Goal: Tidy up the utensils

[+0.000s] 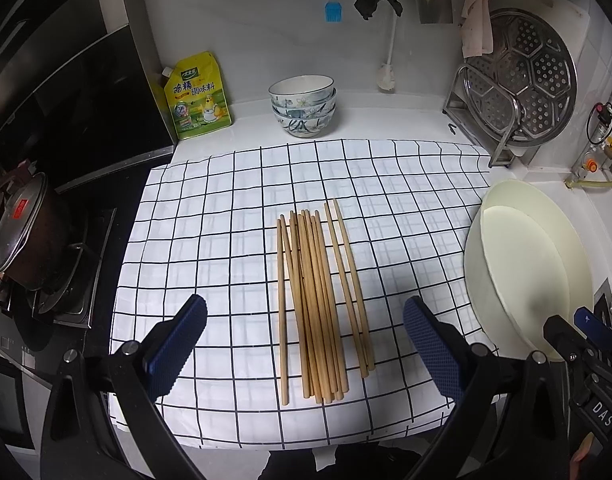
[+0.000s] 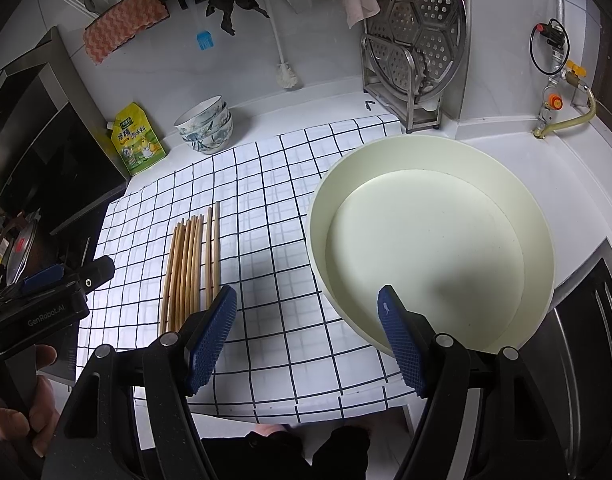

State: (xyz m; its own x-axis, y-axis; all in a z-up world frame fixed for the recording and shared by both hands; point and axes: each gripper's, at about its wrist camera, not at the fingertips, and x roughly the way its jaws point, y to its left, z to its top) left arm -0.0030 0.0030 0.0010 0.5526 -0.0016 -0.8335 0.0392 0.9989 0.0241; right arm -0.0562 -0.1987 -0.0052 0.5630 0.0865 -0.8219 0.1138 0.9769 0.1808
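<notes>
Chopsticks (image 1: 319, 304) lie bundled mid-cloth (image 1: 226, 240); left gripper (image 1: 304, 344) and right gripper (image 2: 307, 340) hover wide open, empty, basin (image 2: 537, 240) waiting at the cloth's right edge.

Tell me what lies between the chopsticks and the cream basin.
Only bare checked cloth separates the chopsticks from the cream basin; the right wrist view shows it.

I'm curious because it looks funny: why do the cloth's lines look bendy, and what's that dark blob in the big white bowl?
Left wrist view: the fisheye lens bows the checked cloth lines and darkens the corners. Right wrist view: the blob in the cream basin looks like a soft shadow, probably from the right gripper above it.
</notes>
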